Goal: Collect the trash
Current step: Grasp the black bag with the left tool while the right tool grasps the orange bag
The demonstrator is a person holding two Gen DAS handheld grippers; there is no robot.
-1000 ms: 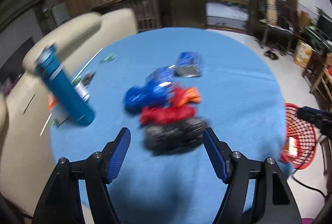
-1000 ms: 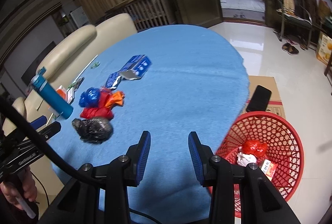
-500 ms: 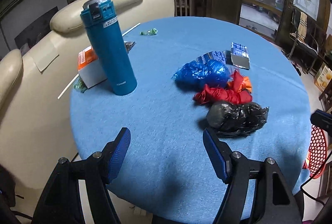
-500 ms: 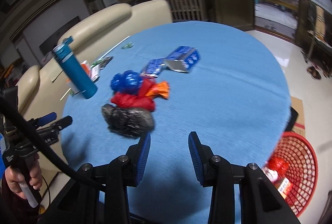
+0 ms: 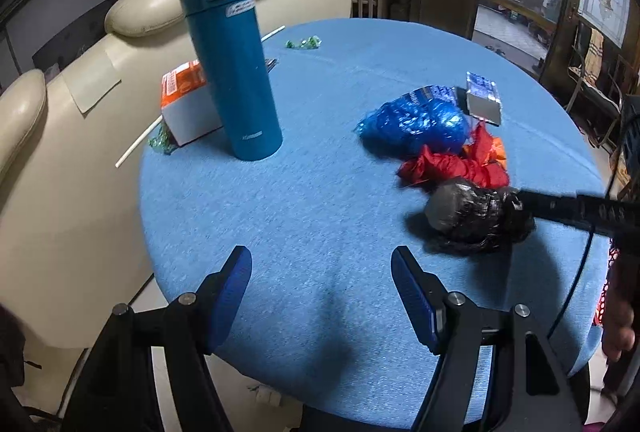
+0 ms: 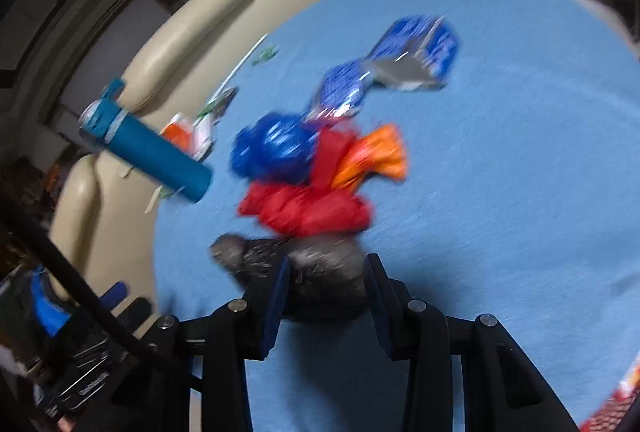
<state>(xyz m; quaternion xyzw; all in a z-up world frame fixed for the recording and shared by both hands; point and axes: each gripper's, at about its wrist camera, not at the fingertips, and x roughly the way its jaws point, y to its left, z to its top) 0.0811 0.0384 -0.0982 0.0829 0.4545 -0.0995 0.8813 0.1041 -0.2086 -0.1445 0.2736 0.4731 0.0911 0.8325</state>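
Note:
A crumpled black plastic bag [image 6: 320, 280] lies on the blue tablecloth [image 5: 312, 199]; it also shows in the left wrist view [image 5: 468, 216]. My right gripper [image 6: 326, 272] is open with its fingers on either side of the bag. Behind the bag lie a red bag [image 6: 308, 203], an orange wrapper [image 6: 372, 155], a blue bag [image 6: 276, 147] and blue foil packets [image 6: 416, 51]. My left gripper [image 5: 322, 272] is open and empty over the near table edge, left of the black bag.
A tall blue flask [image 5: 232, 71] stands at the table's left, with an orange-and-white box [image 5: 184, 103], a white straw [image 5: 138, 145] and green wrappers [image 5: 304, 41] behind. A cream sofa [image 5: 60, 135] borders the left. A red basket [image 6: 612, 408] sits at lower right.
My right gripper has swung left from the basket side and dropped down around the black bag. My left gripper has drawn back and turned left, bringing the flask into view.

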